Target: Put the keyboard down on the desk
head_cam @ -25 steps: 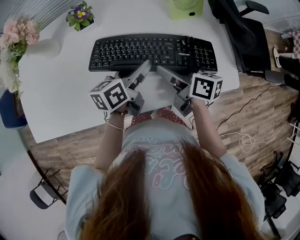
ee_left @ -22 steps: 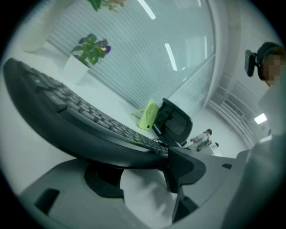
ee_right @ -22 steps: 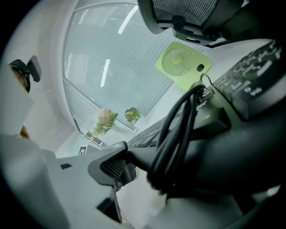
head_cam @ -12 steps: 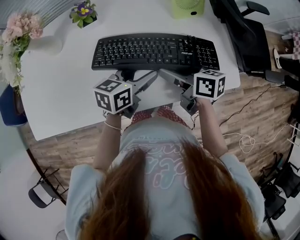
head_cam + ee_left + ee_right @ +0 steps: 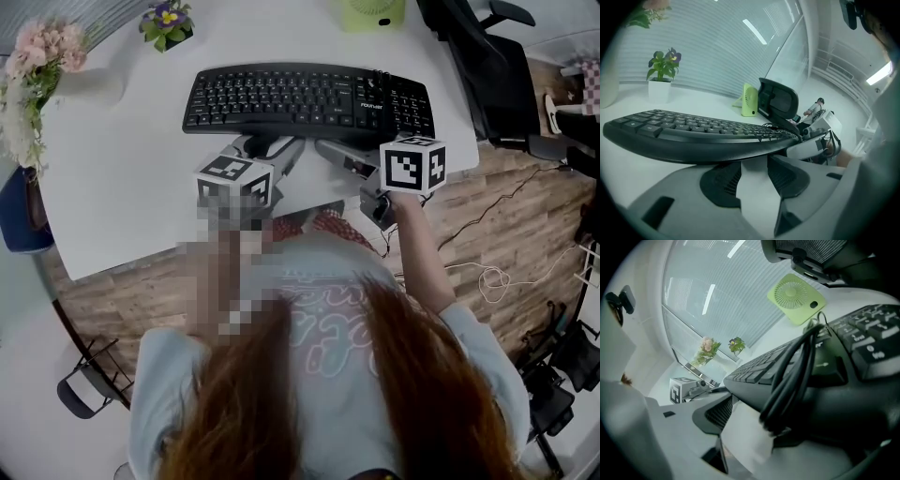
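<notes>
Keyboard is lying flat on the white desk, towards the far side. The potted flowers are sitting off to its far left and the green fan just beyond its right end. That is where the task wants it, though I cannot say what put it there.

The person is holding both grippers at its near edge, one either side of the middle. That is how you would be balancing a long, light board to keep it level.

The left gripper is standing with its jaws wide. Bare desk is showing between the pads and the keyboard's edge is crossing just over their tips, so nothing is being squeezed.

The right gripper is pointing in nearer the right end. The one pad I can see is standing off from the keyboard with desk showing in the gap, and the bundled cable is sitting between the jaws. To my eye it too is looking slack rather than clamped.

Jaws parted like this at the edge are fitting either a letting-go or a reach to take hold.
</notes>
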Demonstrator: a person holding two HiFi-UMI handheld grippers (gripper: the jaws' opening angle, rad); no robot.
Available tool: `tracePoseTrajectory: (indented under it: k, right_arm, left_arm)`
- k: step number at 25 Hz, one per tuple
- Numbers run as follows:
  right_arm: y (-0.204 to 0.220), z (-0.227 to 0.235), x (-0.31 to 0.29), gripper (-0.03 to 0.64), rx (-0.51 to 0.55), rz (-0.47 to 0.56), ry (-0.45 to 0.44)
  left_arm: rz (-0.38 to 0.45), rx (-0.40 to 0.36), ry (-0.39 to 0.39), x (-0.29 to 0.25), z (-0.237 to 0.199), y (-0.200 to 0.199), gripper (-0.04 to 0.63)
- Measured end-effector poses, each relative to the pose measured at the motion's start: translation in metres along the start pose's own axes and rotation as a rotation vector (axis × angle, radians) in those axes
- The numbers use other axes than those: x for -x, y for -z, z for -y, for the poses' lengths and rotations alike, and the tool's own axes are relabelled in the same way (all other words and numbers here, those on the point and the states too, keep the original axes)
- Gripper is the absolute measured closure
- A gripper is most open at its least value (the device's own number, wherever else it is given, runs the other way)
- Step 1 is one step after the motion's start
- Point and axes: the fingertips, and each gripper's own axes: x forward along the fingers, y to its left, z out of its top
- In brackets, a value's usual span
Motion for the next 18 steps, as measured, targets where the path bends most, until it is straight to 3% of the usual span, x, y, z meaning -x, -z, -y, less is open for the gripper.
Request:
tracePoseTrajectory:
  k: [1, 4, 10, 13, 18]
  right_arm:
    - [0.003, 0.003, 0.0, 0.359, 0.001, -0.015, 0.025]
    - [0.011, 0.018, 0.002, 0.556, -0.002, -0.049, 0.145]
    - [0.02, 0.014, 0.004, 0.571, -0.001, -0.062, 0.144]
    - [0.027, 0.014, 0.006, 0.614, 0.003, -0.07, 0.16]
    - [0.034, 0.014, 0.01, 0.614, -0.024, -0.065, 0.17]
  left_arm:
    - [-0.003, 0.001, 0.005, -0.001, 0.001, 0.001, 0.426]
    - [-0.01, 0.004, 0.019, -0.003, 0.005, 0.005, 0.436]
    - [-0.039, -0.016, 0.04, -0.006, 0.015, 0.01, 0.461]
    - [-0.046, -0.015, 0.045, -0.006, 0.018, 0.014, 0.483]
    - [-0.065, -0.022, 0.052, -0.006, 0.023, 0.022, 0.503]
